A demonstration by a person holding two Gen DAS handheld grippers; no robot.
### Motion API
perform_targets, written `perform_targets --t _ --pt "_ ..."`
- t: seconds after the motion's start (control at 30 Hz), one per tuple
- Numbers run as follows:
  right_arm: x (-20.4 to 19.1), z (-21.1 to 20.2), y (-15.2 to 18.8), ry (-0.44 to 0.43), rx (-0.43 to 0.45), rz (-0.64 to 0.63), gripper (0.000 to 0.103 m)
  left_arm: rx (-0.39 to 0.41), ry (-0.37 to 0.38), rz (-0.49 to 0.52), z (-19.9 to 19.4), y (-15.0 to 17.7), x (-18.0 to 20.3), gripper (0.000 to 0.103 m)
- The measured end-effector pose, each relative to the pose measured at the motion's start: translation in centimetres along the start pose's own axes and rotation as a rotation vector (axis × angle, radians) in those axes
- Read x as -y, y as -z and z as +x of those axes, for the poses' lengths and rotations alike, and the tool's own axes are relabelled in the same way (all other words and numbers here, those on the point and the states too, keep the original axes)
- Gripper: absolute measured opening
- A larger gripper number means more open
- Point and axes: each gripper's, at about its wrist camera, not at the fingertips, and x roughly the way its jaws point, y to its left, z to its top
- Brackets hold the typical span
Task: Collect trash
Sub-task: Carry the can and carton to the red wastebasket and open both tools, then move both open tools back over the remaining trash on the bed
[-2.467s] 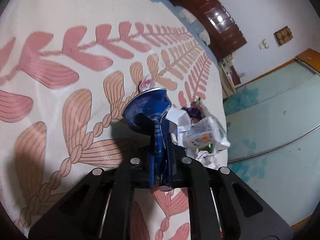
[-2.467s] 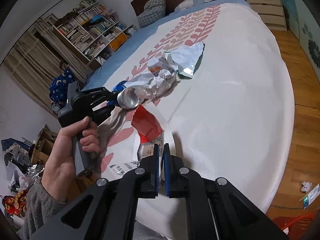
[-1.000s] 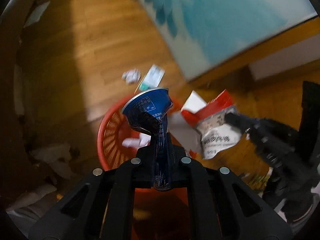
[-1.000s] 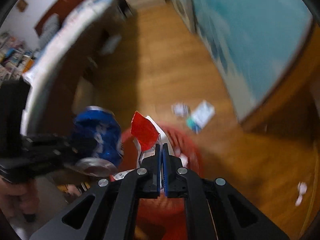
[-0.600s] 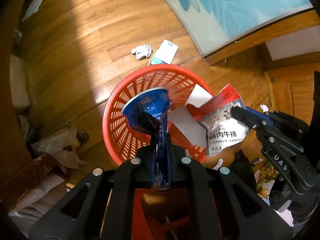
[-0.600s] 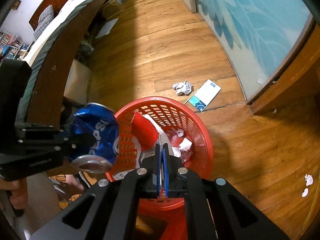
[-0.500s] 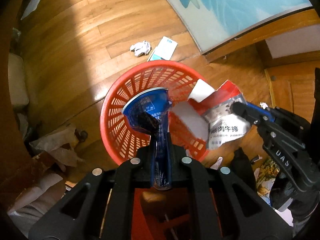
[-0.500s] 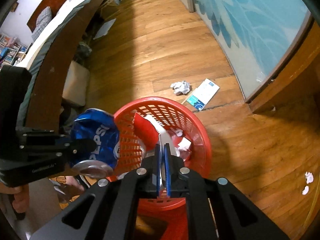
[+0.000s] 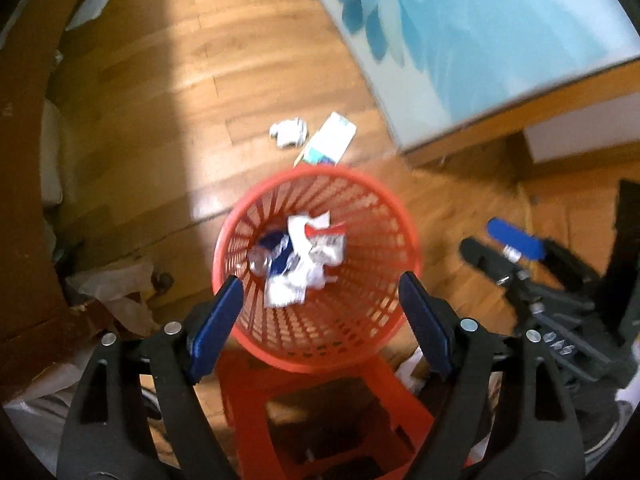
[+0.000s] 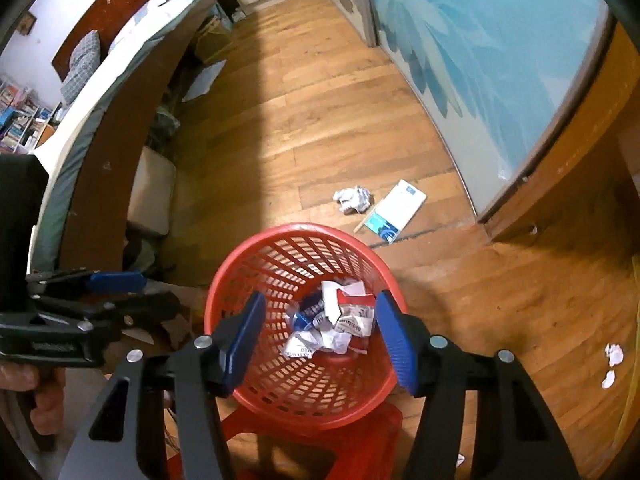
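A red mesh basket point(image 9: 372, 216) point(image 10: 276, 256) stands on a red stool point(image 9: 360, 412) below both grippers. Inside it lie the crushed blue can point(image 9: 270, 254) point(image 10: 306, 312) and the red-and-white wrapper point(image 9: 326, 242) point(image 10: 356, 312) among white papers. My left gripper point(image 9: 320, 304) hangs over the basket with its jaws opening and nothing between them. My right gripper point(image 10: 320, 328) also hangs over the basket, jaws opening and bare. In the right wrist view the left gripper point(image 10: 116, 292) shows at the left edge; in the left wrist view the right gripper point(image 9: 504, 248) shows at the right.
On the wooden floor beyond the basket lie a crumpled white paper point(image 10: 352, 200) point(image 9: 287, 133) and a flat white-and-teal carton point(image 10: 394, 212) point(image 9: 328, 145). Small white scraps point(image 10: 612, 364) lie at the right. The bed frame point(image 10: 120, 152) runs along the left; a blue-patterned panel point(image 10: 480, 40) stands at the right.
Both grippers have opened. The blue can and the red-and-white wrapper have dropped out of them into the red basket.
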Motion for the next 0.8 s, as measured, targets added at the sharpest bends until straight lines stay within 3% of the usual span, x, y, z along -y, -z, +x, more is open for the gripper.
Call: perform_targets --t 0.13,0.17,0.23,0.4,0.5,0.57,0.67,0.8 --pt "-2.8 -2.1 -1.7 -0.030 0.054 -0.042 0.058 0.196 0.045 -0.066 -6.4 0.3 -2.2 0.079" --pt "-3.5 -2.5 -2.1 -0.032 0.067 -0.055 0.058 0.324 0.034 -0.094 -10.1 1.2 -3.7 0.079" --pt "-6.0 -3.9 -3.4 -0.044 0.110 -0.098 0.059 0.493 -0.024 -0.115 -16.0 2.6 -6.4 0.079" --pt "-15.3 -6.7 -6.7 -0.108 0.226 -0.244 0.060 0.773 -0.173 -0.232 -26.7 9.6 -15.5 0.079" --pt "-22.1 -7.1 -7.6 -0.176 0.274 -0.327 0.060 0.844 -0.290 -0.328 -29.4 15.0 -21.1 0.079" --pt "-26.1 -6.4 -7.8 -0.218 0.278 -0.376 0.060 0.848 -0.327 -0.392 -29.7 18.1 -24.5 0.079" --pt "-33.5 -4.3 -7.5 -0.298 0.251 -0.435 0.060 0.841 -0.331 -0.513 -29.1 21.2 -28.8 0.079" --pt "-41.0 -2.6 -7.5 -0.378 0.222 -0.490 0.059 0.862 -0.308 -0.605 -29.7 22.4 -33.3 0.079"
